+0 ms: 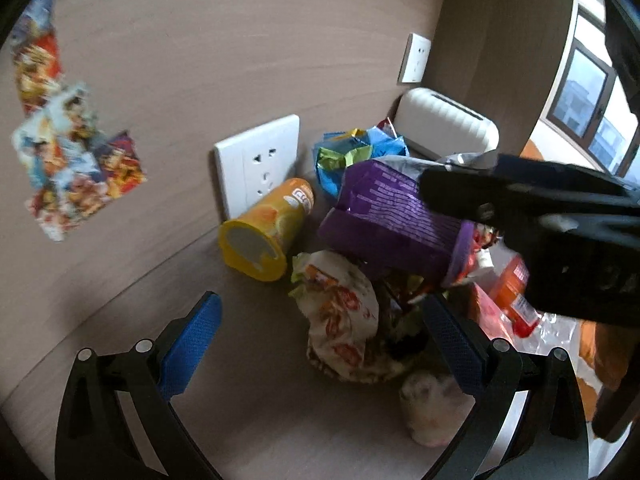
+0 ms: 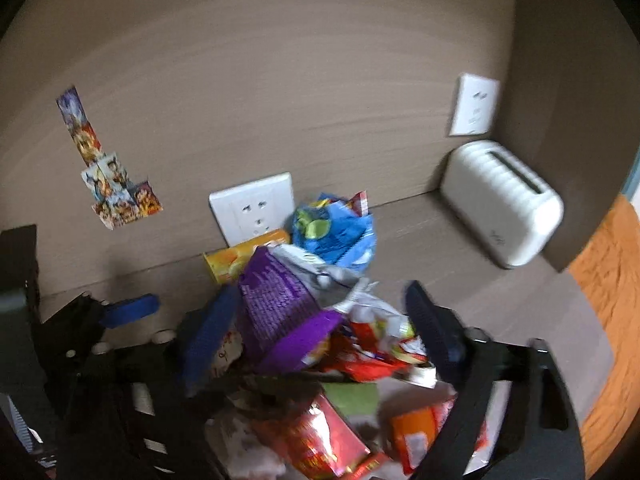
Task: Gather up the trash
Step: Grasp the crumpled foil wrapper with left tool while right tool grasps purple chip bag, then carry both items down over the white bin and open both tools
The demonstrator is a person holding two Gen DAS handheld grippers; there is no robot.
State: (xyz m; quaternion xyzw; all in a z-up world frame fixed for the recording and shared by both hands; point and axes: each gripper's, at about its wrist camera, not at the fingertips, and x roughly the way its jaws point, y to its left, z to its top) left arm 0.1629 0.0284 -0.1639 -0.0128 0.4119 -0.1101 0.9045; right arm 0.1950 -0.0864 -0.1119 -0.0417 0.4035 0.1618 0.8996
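Observation:
A pile of snack wrappers lies on the wooden desk by the wall. A purple snack bag (image 1: 384, 216) sits on top; it also shows in the right wrist view (image 2: 276, 312). An orange can (image 1: 264, 228) lies on its side by the wall, and a crumpled blue wrapper (image 1: 352, 152) lies behind it. A white and orange wrapper (image 1: 340, 312) lies between the fingers of my left gripper (image 1: 320, 340), which is open. My right gripper (image 2: 320, 332) is open with its fingers either side of the purple bag and a red wrapper (image 2: 360, 356).
A white ribbed box (image 2: 504, 204) stands at the back right corner. Wall sockets (image 2: 252, 208) and stickers (image 2: 108, 172) are on the wall. An orange packet (image 1: 512, 284) and clear plastic lie at the right of the pile. The desk edge is at right.

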